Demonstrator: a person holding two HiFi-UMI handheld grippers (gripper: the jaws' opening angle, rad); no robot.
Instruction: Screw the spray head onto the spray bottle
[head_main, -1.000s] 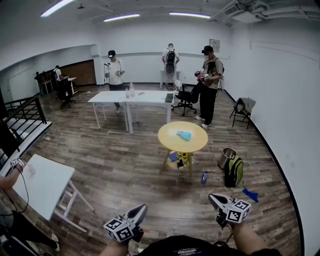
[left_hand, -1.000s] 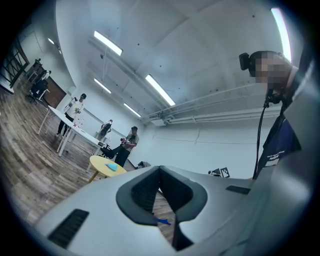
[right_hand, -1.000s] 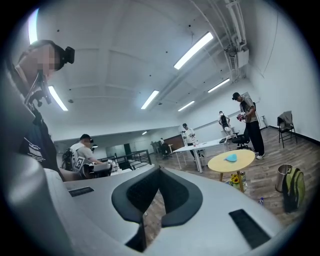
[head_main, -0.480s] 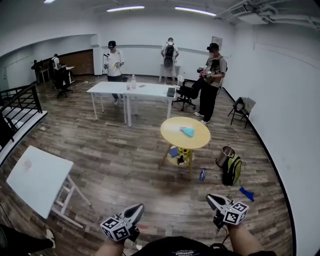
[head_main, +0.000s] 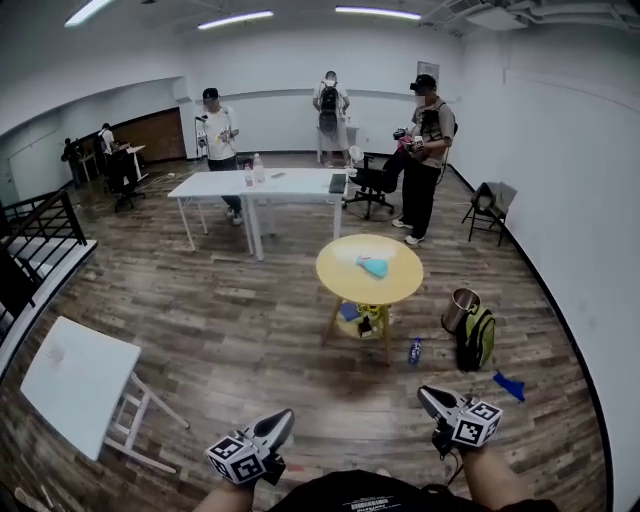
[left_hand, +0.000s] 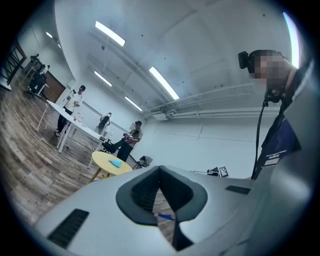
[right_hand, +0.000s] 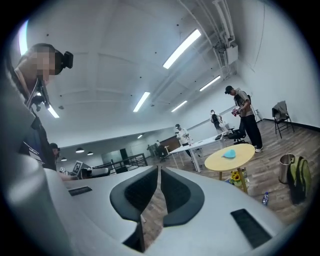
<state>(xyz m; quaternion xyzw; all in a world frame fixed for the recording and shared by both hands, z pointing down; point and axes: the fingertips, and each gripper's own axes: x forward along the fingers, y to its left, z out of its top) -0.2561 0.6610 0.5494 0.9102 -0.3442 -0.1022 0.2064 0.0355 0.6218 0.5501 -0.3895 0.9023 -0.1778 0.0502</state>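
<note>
- Far off, on the round yellow table (head_main: 340, 287), lies a light-blue object (head_main: 373, 266), well apart from both claws.
- Left claw (head_main: 284, 417): jaws together, empty.
- Right claw (head_main: 426, 394): jaws have just been opening, a slit apart, empty.

Bright, even light from ceiling tubes (head_main: 236, 19), strong fisheye bending, dark vignetted corners.

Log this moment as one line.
task: not begun | left gripper: shut, empty | right gripper: jaws just opening slightly, nothing between | yellow round table: ahead, blue object on it
</note>
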